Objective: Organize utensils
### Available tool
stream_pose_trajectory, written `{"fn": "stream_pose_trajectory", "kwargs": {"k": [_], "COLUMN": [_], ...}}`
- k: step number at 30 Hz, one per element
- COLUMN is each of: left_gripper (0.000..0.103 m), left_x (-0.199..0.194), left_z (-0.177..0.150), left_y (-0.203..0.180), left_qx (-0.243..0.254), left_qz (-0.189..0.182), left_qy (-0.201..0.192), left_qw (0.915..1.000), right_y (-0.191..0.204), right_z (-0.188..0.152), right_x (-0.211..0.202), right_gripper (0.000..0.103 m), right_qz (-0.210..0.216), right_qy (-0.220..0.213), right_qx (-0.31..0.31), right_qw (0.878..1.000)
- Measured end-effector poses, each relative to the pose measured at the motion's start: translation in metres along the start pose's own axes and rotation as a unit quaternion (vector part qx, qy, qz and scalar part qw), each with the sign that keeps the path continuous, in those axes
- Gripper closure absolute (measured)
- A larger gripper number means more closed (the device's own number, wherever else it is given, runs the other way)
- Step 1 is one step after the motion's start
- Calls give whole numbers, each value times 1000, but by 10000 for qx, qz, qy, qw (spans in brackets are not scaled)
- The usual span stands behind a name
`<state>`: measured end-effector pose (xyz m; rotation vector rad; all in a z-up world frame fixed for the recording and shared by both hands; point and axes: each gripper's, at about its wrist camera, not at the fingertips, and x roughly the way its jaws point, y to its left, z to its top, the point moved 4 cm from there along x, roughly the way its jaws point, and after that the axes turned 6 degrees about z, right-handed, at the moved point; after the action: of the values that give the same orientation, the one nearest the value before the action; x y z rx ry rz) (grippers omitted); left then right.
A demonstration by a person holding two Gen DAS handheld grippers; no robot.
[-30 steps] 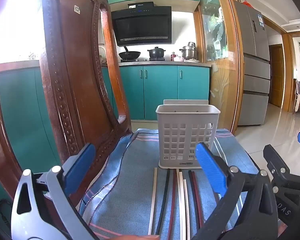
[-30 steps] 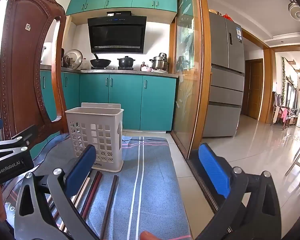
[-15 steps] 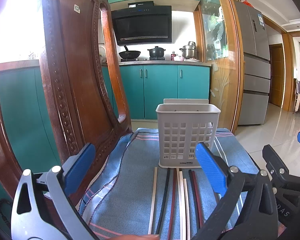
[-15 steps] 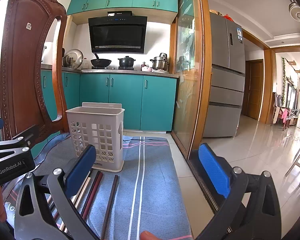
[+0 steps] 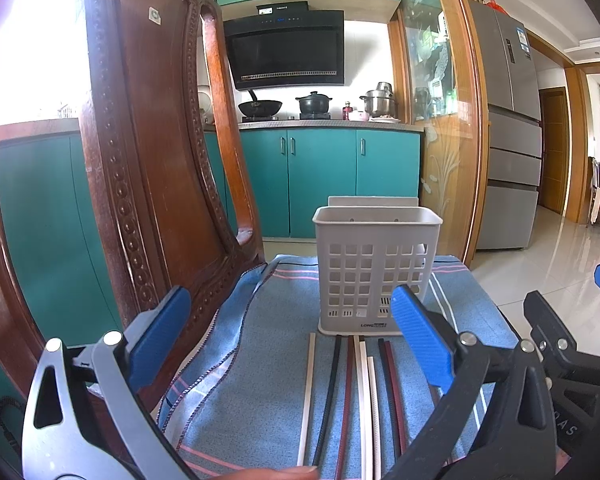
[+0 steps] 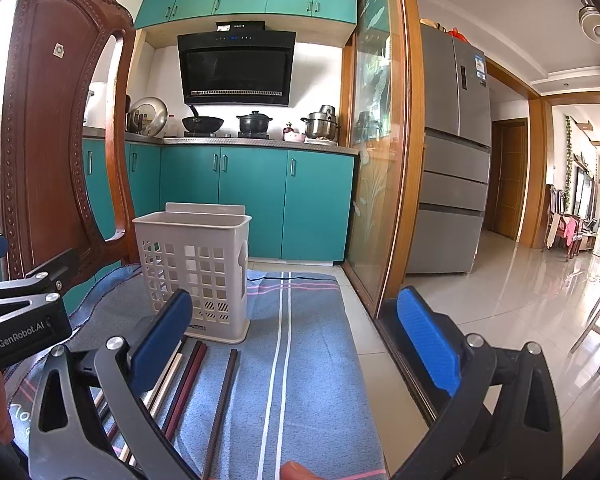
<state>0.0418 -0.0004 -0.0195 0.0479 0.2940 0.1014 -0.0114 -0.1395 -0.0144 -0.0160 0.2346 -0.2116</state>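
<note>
Almost nothing has changed over the last second: both views match the earlier ones, with only a slight drift. The left gripper [image 5: 288, 344] hovers with its fingers spread wide and empty above the chopsticks [image 5: 356, 392], which lie side by side on the blue cloth [image 5: 260, 360], their far ends just in front of the white basket [image 5: 374, 268]. The right gripper [image 6: 300, 340], likewise spread and empty, hangs to the right of them, over cloth and floor. The basket looks empty, so sorting seems not yet begun; picking up a chopstick is the likely first step.
</note>
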Motion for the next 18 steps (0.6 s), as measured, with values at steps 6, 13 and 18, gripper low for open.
{"fn": "stream_pose_trajectory", "kwargs": {"k": [6, 13, 18], "left_gripper": [3, 3, 3], "left_x": [0, -1, 1], "left_z": [0, 1, 1], "left_y": [0, 1, 1], "left_qx": [2, 9, 14], "left_qz": [13, 17, 20], "left_qy": [-7, -4, -2], "left_qw": [10000, 10000, 10000], "right_y": [-1, -2, -3], "right_z": [-1, -3, -4], "right_x": [1, 2, 2], "right_gripper": [3, 3, 3], "right_qz": [-1, -2, 7], "right_qy": [3, 5, 2], "right_qx": [-2, -13, -7], "right_qw": [10000, 10000, 10000]}}
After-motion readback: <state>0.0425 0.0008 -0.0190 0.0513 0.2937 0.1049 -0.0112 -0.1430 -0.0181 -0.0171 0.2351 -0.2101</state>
